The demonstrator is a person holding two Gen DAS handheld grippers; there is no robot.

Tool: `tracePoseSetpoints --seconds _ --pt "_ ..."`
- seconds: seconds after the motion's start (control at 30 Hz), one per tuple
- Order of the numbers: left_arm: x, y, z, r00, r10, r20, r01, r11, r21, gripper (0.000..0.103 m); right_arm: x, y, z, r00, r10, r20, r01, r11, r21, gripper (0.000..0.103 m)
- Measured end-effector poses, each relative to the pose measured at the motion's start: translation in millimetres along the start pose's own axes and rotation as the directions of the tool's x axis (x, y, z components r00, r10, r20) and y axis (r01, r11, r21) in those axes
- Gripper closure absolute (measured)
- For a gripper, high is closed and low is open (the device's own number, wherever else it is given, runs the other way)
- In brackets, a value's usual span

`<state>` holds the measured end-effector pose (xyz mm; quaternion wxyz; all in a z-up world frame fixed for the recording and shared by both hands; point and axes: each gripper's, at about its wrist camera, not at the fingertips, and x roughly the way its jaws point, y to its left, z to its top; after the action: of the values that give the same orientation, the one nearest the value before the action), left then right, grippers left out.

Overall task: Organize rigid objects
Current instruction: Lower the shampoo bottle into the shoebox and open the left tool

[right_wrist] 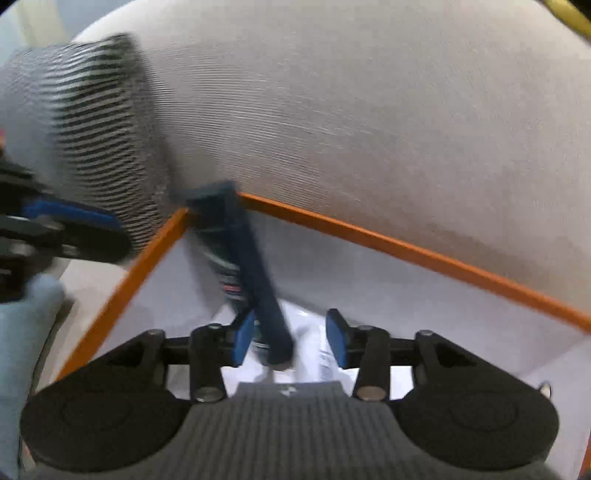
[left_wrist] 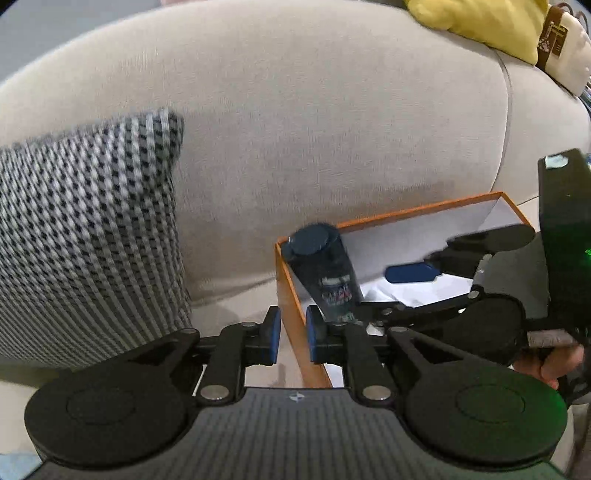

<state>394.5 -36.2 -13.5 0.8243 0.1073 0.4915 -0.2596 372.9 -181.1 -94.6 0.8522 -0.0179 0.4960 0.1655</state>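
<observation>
An orange box [left_wrist: 406, 212] with white inner walls lies on a beige sofa. A dark blue bottle [left_wrist: 325, 266] with a flip cap leans inside it, cap end up against a corner. My left gripper [left_wrist: 293, 336] is shut on the box's side wall, which runs between its blue pads. In the right wrist view the bottle [right_wrist: 251, 266] slants from the box [right_wrist: 406, 251] corner down between the jaws of my right gripper [right_wrist: 291, 341]. Those jaws stand open, and the right pad is clear of the bottle. The left gripper [right_wrist: 74, 221] shows blurred at the left.
A black-and-white houndstooth cushion [left_wrist: 85, 229] stands left of the box against the sofa back [left_wrist: 314, 110]. A yellow cushion [left_wrist: 491, 26] and a cream bag with a brown strap [left_wrist: 565, 51] sit at the far right. White paper [right_wrist: 325, 354] lies in the box. A hand [left_wrist: 554, 365] holds the right gripper.
</observation>
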Motion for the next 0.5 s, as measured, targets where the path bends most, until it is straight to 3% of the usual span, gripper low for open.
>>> tracePoseSetpoints --seconds 0.17,0.37,0.5 --pt "7.6 3.3 -8.6 0.999 -0.040 -0.007 0.040 0.999 -0.030 0.087 15.1 21.8 7.4 0.999 -0.025 0.021 0.027 0.996 -0.085 0.056" --pt "1.1 12.6 -26.0 0.998 -0.060 0.003 0.060 0.996 -0.058 0.086 20.6 4.7 9.6 0.999 0.051 0.010 -0.051 0.999 0.009 0.056" --pt "7.8 10.8 -32.9 0.998 -0.069 0.007 0.069 0.995 -0.065 0.086 16.1 -1.8 11.6 0.991 0.122 -0.063 -0.113 0.986 0.124 0.059"
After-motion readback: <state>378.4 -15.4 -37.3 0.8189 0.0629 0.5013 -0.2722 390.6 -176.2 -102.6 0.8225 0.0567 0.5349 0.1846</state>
